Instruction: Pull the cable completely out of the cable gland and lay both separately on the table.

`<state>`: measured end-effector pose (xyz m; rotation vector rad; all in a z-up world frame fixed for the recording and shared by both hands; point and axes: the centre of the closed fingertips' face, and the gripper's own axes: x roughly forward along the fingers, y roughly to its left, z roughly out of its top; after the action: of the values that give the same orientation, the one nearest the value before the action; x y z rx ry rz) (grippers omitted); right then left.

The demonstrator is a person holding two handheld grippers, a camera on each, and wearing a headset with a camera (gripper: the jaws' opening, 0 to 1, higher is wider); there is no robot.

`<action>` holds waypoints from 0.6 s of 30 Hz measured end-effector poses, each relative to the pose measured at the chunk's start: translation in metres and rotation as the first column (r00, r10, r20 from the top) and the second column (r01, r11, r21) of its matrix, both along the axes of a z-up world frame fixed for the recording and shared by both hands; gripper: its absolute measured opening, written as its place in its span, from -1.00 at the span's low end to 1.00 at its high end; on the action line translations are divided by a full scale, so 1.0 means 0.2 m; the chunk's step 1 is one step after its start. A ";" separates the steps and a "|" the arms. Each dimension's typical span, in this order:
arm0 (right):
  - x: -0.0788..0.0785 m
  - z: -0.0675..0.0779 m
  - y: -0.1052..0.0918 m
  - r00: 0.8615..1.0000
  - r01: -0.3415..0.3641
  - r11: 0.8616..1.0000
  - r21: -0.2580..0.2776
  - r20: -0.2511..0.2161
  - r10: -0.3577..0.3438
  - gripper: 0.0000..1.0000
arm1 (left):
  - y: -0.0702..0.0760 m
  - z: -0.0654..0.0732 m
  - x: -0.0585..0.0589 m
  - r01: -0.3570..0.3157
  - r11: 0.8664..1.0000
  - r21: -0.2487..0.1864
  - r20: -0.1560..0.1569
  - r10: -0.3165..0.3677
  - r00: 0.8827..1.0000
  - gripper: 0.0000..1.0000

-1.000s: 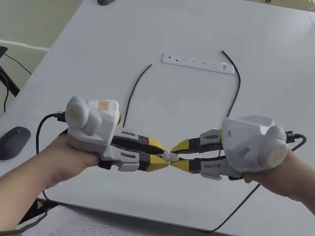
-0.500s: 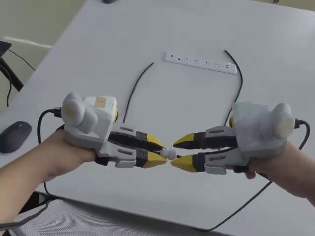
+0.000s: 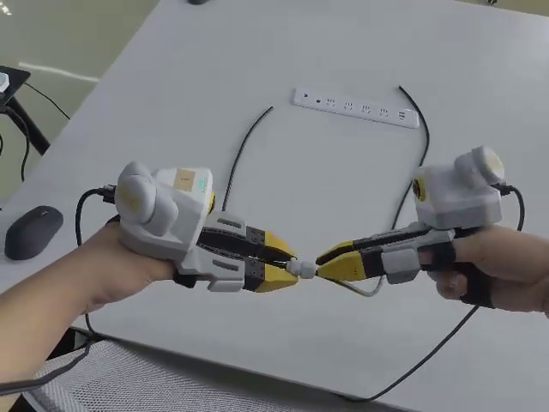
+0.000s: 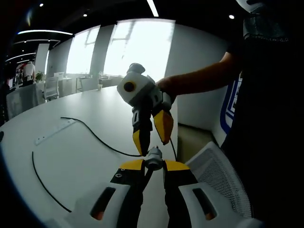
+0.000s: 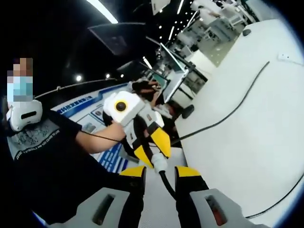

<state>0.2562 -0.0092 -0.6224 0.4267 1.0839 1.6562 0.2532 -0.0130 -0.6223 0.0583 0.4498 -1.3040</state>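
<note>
**Q:** Claw states?

**A:** My left gripper [image 3: 287, 268] is clenched on the cable gland [image 3: 302, 268], which I hold in the air at the lower centre of the head view, over the near part of the table [image 3: 343, 180]. My right gripper [image 3: 324, 257] meets it nose to nose. In the right gripper view its jaws stand apart on either side of the cable [image 5: 166, 183] and do not pinch it.

**Q:** Cable position?

**A:** It is seated in the gland and droops in a loop just below the right gripper.

**Q:** Failure modes from here?

**A:** 1) I may close too near the gland, leaving little cable to grip, and the jaws could slip off as I pull.
2) An off-axis pull could twist the gland out of my left jaws.
3) If either part drops here, it could roll off the near edge toward the mesh chair [image 3: 129, 378].
</note>
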 end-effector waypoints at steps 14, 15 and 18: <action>-0.04 0.00 0.02 0.998 -0.055 0.998 0.012 0.036 0.054 -0.83 | -0.01 0.02 0.01 -0.020 1.000 0.014 0.014 0.019 1.000 -0.69; -0.05 0.00 0.02 0.997 -0.058 0.998 0.015 0.061 0.057 -0.84 | -0.01 0.01 0.01 -0.023 1.000 0.013 0.009 0.022 1.000 -0.69; -0.05 0.00 0.02 0.987 -0.069 0.997 0.019 0.150 0.065 -0.84 | -0.01 0.01 0.01 -0.030 0.999 0.014 -0.004 0.030 1.000 -0.70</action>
<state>0.2467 -0.0061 -0.6216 0.2791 0.9773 1.7331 0.2552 -0.0154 -0.6208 0.0605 0.4617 -1.2716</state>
